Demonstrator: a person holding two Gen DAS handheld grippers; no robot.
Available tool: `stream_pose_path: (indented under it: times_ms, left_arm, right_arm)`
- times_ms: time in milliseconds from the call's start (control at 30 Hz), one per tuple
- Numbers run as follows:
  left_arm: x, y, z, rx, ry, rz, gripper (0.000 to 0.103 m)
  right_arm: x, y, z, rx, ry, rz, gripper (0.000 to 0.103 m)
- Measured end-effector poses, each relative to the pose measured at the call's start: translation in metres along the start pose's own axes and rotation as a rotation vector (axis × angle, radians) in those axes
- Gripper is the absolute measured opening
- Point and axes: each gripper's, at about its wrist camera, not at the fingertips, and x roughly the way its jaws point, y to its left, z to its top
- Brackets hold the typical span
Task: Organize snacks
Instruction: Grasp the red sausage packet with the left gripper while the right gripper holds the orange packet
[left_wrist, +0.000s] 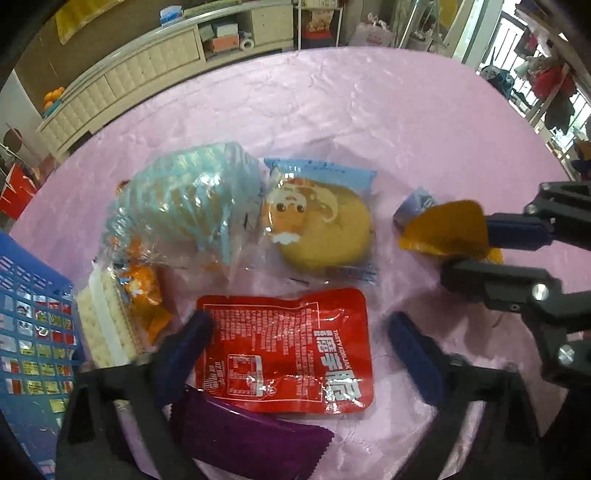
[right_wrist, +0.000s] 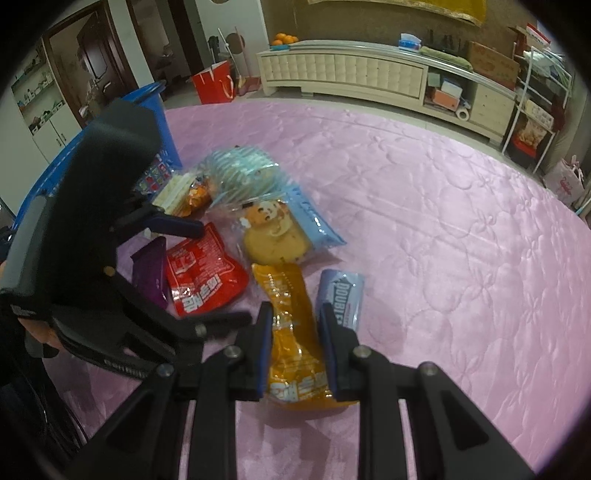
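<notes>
— What are your left fingers doing?

— My left gripper (left_wrist: 299, 343) is hanging with its jaws spread wide, pointing steeply down at the pink tablecloth (left_wrist: 369, 110). The red packet (left_wrist: 284, 343) is lying flat between my two left fingers, and neither pad is pressing on it. Just below the fingertips, nearer my hand, a purple packet (left_wrist: 243, 432) is poking out from under the red one.

— And the right?

— My right gripper (right_wrist: 295, 343) is pinching an orange packet (right_wrist: 291, 332); both blue pads are squeezing its middle, and the packet is sticking out past the fingertips.

— What is lying around them?

— Beyond my left fingertips a round cake in a blue wrapper (left_wrist: 325, 225) is lying on the cloth, and beside it a clear bag with pale blue stripes (left_wrist: 192, 199). Outside my left finger a pack of white wafers (left_wrist: 107, 328) is sitting just beside the blue basket (left_wrist: 29, 295), which is holding packets already. Just outside my right finger a small grey-blue roll (right_wrist: 341, 295) is lying on the cloth, close to the orange packet; whether they are touching I cannot tell.
</notes>
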Motion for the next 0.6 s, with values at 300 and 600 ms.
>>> stream_pose_path:
  times_ms: [300,600]
  left_arm:
    - [-0.022,0.009,-0.013,0.023,0.015,-0.024,0.047]
    - [-0.027,0.019,0.000,-0.011,0.014,-0.074,0.038]
  right_arm:
    - [-0.003,0.001,-0.003,0.006,-0.001,0.005,0.028]
    - [-0.005,-0.002,-0.004,0.008,-0.002,0.013,0.028]
